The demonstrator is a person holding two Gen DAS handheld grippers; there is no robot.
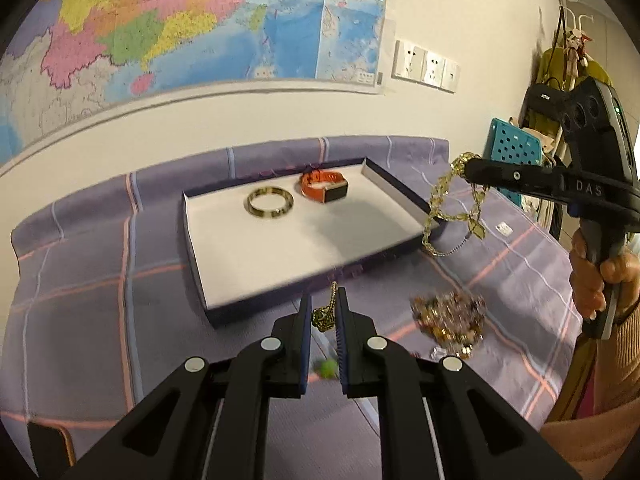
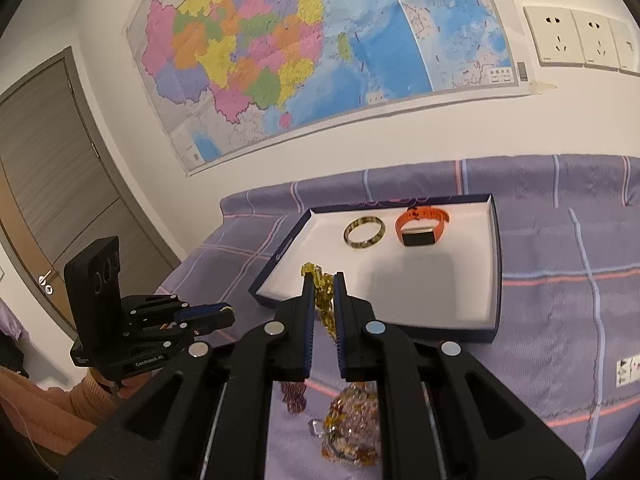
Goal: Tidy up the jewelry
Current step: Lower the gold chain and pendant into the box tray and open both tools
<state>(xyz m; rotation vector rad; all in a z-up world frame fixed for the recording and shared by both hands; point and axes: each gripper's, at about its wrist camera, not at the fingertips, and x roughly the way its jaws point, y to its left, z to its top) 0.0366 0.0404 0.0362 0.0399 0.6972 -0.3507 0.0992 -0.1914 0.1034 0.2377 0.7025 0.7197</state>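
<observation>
Black fingers of the left hand-held gripper [image 1: 323,312] fill the bottom of its own view, drawn close on the lower end of a gold chain [image 1: 440,208], though from here I cannot tell for sure that they are pinching it.

Going by size: a bed with a purple plaid cover [image 1: 100,280] carries everything. On it lies a shallow box [image 1: 240,256] with a white floor, holding a bangle [image 1: 269,202] and an orange watch [image 1: 325,186] side by side near the far wall. Just outside the box's near corner sits a heap of beaded bracelets [image 1: 450,322], not yet sorted.

The right hand-held gripper [image 2: 323,280] is pressed together on the chain's upper end, holding it in the air; in the left view the chain hangs from its tip just beside the box's right edge, a loop dropping past the corner.

The step in hand looks like carrying the chain into the box. Next, I judge, both grippers should bring it over the bare white floor nearer the front, lower it so it lies stretched, not bunched, then release. A dangling loop could snag the box wall.
</observation>
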